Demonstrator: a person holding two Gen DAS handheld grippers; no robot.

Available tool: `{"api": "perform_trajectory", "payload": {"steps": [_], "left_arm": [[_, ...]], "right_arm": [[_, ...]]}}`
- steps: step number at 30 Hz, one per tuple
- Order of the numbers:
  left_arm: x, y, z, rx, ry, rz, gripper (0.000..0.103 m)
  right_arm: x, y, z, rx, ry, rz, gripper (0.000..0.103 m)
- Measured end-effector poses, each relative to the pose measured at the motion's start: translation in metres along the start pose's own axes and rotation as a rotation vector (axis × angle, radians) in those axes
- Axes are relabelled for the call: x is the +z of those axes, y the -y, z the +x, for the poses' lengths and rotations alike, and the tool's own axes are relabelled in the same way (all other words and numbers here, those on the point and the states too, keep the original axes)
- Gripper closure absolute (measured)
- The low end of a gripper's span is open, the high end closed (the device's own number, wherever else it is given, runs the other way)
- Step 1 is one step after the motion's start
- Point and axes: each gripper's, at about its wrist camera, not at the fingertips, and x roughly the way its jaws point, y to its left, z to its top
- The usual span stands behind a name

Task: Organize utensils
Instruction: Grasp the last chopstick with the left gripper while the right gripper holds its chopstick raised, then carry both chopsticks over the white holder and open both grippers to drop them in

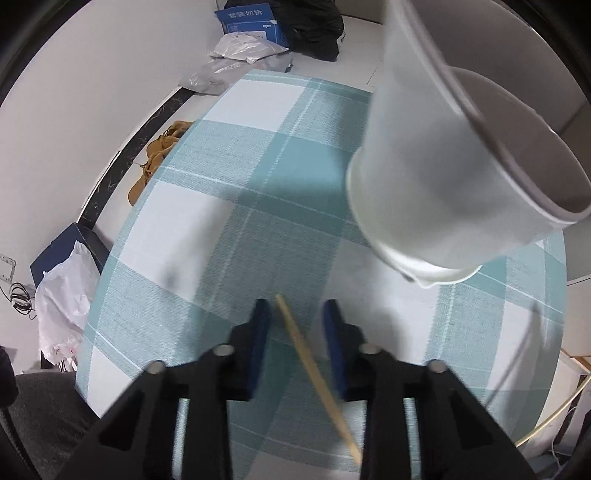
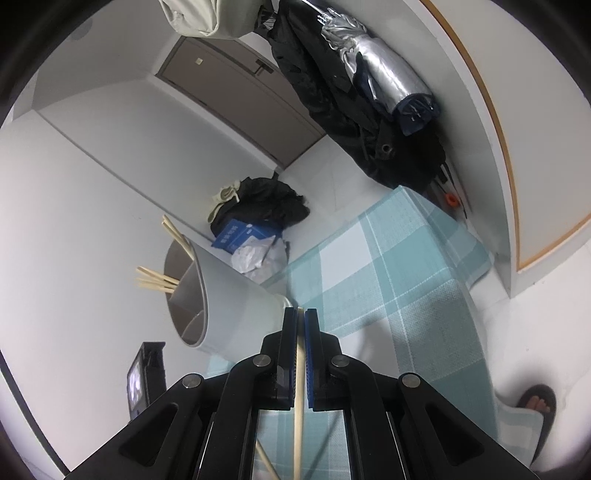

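Teal-and-white checked cloth covers the table in both views, with white floor and walls around it. Only the left wrist view shows a lone chopstick lying on the cloth, running diagonally under the left gripper, whose blue-padded fingers are spread apart with nothing between them; it hovers over the cloth, pointing forward along the table. That view also shows the white holder close up at upper right, tilted, its divided grey inside facing right, plus tan shoes and a blue box on the floor beyond the table. Only the right wrist view shows the right gripper with its fingers pressed onto a chopstick that runs lengthwise between the pads and back toward the camera. Its tip sits just beside the base of the holder, which here appears tipped toward the left, several chopsticks sticking out of its mouth. This view also takes in a door, dark coats hanging at right, a sandalled foot on the floor, and a second stick low in the frame.
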Motion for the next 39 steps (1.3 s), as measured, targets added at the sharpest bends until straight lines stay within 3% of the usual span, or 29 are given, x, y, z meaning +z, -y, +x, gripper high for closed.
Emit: {"api": "perform_trajectory", "payload": {"steps": [1,6,15,20,26,31,39], "left_arm": [[0.0,0.003,0.0,0.003,0.0,0.003,0.094],[0.006,0.003,0.002,0.013,0.006,-0.025,0.1],[0.012,-0.011,0.001,-0.104,0.011,-0.085,0.102],[0.01,-0.021,-0.028,-0.152,0.156,-0.038,0.102],[0.006,-0.033,-0.062,-0.243,0.264,-0.009,0.102],[-0.006,-0.025,-0.092,-0.31,0.397,0.057,0.102],[-0.016,-0.032,-0.113,-0.358,0.477,0.106,0.102]], "right_arm": [[0.0,0.0,-0.001,-0.001,0.002,-0.002,0.1],[-0.001,0.005,0.001,-0.003,-0.004,0.013,0.1],[-0.001,0.004,0.0,-0.006,-0.001,0.003,0.1],[-0.004,-0.002,0.001,0.005,-0.014,-0.025,0.1],[-0.01,-0.018,0.0,0.008,-0.003,-0.107,0.1],[-0.016,-0.033,-0.004,0.024,0.008,-0.18,0.1],[-0.024,-0.069,-0.007,0.024,0.007,-0.303,0.1]]}}
